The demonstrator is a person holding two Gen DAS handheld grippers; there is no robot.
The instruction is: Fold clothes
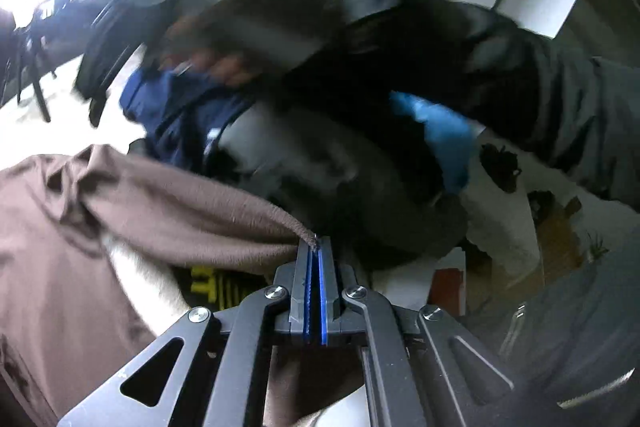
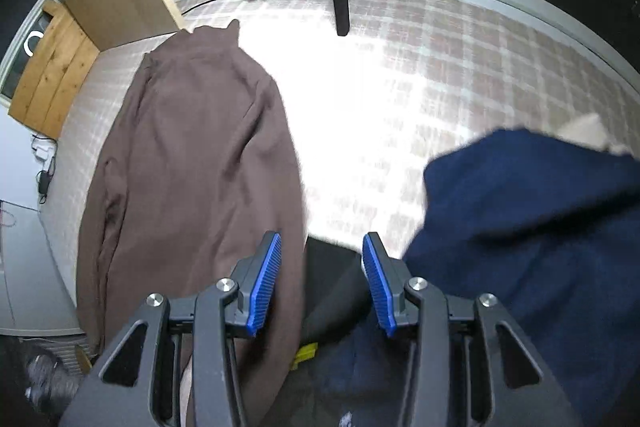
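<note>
Brown knit garment, soft long-sleeved top or similar (image 2: 192, 163), lying lengthwise on pale checked bedcover/mat (image 2: 440, 67), looks doubled over along its length w/ smooth outer edge, so partly folded at most; not a compact stack. Dark navy fleece-like garment (image 2: 532, 235) heaped just beside on the right, unfolded. Black item w/ yellow print (image 2: 328, 291) between the two, partly under brown cloth. More clothes blurred in left wrist view, can't tell what. Judging: brown piece mid-fold, navy one left to do.

Left gripper (image 1: 316, 247) clamped tight on a corner/edge of brown cloth, pulling it taut & raised off surface, pointed across toward pile. Right gripper (image 2: 322, 247) spread wide, holding nothing, hovering low over gap between brown & navy, aimed forward-down.
</note>
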